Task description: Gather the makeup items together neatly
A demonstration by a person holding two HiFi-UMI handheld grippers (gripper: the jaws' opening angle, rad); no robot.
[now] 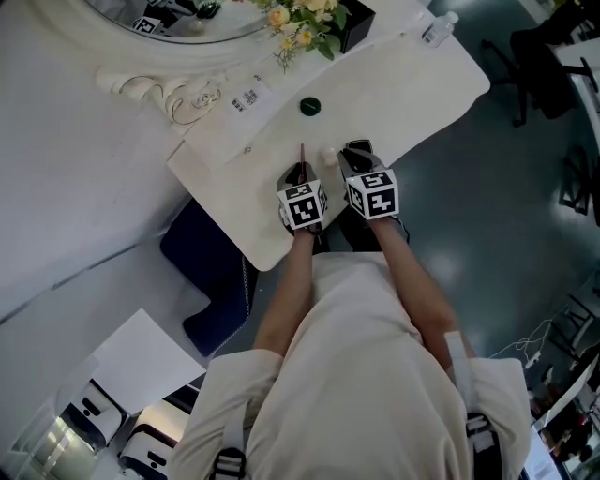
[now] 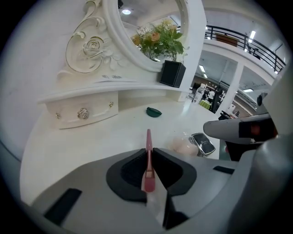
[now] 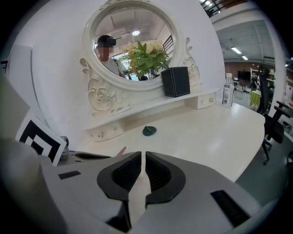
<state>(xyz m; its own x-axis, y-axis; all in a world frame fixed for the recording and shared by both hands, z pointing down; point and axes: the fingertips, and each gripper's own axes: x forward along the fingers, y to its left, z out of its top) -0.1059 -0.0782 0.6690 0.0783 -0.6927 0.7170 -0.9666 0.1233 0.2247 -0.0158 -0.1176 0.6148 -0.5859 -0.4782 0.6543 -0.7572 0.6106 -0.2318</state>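
My left gripper point(image 1: 301, 176) is shut on a thin pink makeup stick point(image 2: 149, 153), which points forward over the white dressing table point(image 1: 394, 94). My right gripper point(image 3: 143, 156) hovers just to its right, jaws shut with nothing between them. Between the two grippers lie a beige puff in clear wrap point(image 2: 183, 146) and a black compact point(image 2: 203, 143); the compact sits under the right gripper's fingers point(image 2: 229, 129). Farther out on the tabletop rests a small dark green round item point(image 1: 310, 106), and the same green item point(image 3: 149, 130) shows ahead of the right jaws.
An ornate oval mirror point(image 3: 130, 43) on a shelf with small drawers point(image 2: 84, 113) backs the table. A black vase with flowers point(image 3: 176, 81) stands on the shelf, and a water bottle point(image 1: 438, 28) stands at the far right end. The table's front edge is right under my grippers.
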